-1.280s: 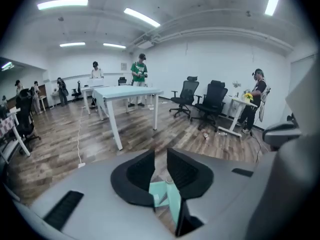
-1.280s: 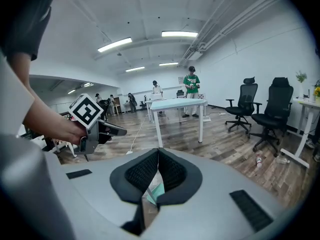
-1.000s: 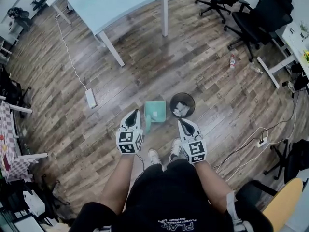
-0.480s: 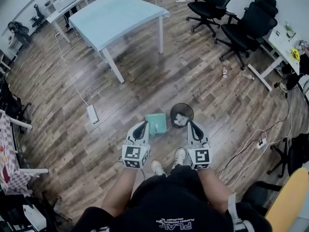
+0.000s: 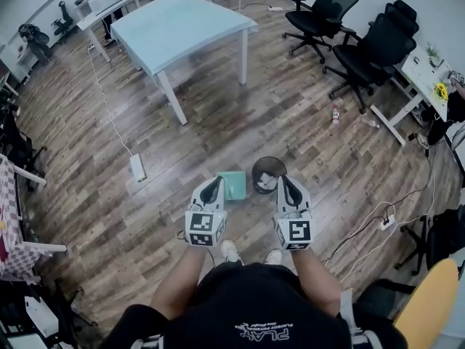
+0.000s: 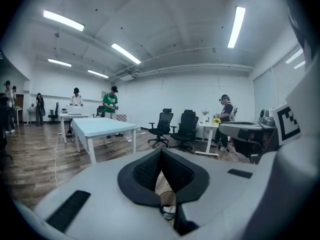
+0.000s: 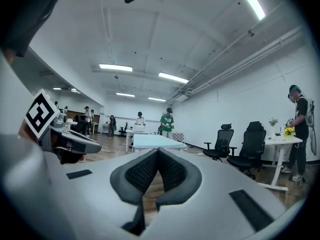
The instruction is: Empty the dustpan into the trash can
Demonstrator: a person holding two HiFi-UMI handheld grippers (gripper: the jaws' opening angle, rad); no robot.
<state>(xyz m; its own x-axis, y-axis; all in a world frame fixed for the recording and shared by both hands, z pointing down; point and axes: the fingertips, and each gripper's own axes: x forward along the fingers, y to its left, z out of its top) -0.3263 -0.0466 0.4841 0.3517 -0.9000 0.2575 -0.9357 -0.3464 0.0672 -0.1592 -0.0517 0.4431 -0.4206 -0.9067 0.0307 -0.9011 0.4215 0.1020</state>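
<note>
The teal dustpan (image 5: 234, 185) lies on the wood floor, just left of the small black trash can (image 5: 268, 174), which holds crumpled white paper. My left gripper (image 5: 214, 183) hangs above the dustpan's left edge, shut with nothing in it. My right gripper (image 5: 283, 180) hovers beside the can's right rim, also shut and empty. In the left gripper view the left gripper (image 6: 160, 153) has its dark ribbed pads pressed together and points out across the room. In the right gripper view the right gripper (image 7: 158, 151) shows the same, with its pads meeting at the tip. Neither gripper touches the dustpan or the can.
A pale blue table (image 5: 182, 20) stands ahead, with black office chairs (image 5: 378, 42) at the back right beside a white desk (image 5: 418, 67). A power strip (image 5: 136, 167) and its cable lie on the floor to the left. A bottle (image 5: 335, 113) lies further out. My shoes (image 5: 231, 251) are just behind the dustpan.
Both grippers have risen away from the floor and now point more level. The dustpan and trash can stay side by side on the floor. The head view has tilted to show more of the room.
</note>
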